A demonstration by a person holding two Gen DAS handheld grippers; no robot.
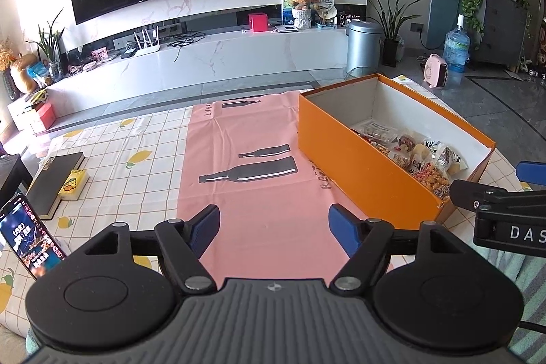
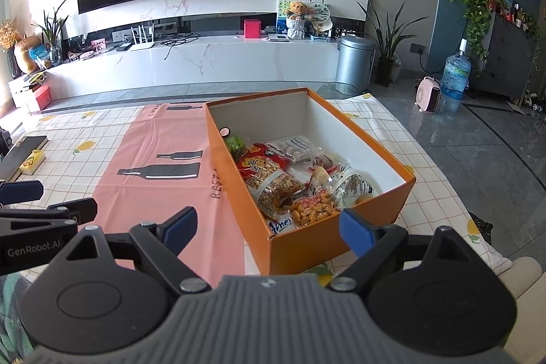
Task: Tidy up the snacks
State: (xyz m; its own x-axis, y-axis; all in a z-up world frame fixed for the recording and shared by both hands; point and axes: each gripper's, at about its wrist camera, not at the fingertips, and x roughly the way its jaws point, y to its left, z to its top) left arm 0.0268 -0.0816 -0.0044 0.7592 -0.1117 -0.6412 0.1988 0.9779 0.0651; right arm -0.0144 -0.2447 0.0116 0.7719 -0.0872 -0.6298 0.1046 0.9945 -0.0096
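An open orange box stands on the table and holds several snack packets, mostly in its near half. It also shows at the right of the left wrist view, with the snack packets inside. My left gripper is open and empty over the pink cloth, left of the box. My right gripper is open and empty, hovering at the box's near corner. Each gripper shows at the edge of the other's view.
A dark book and a small yellow box lie at the table's left. A phone stands propped at the near left. The table has a lemon-print cloth. A TV cabinet stands beyond.
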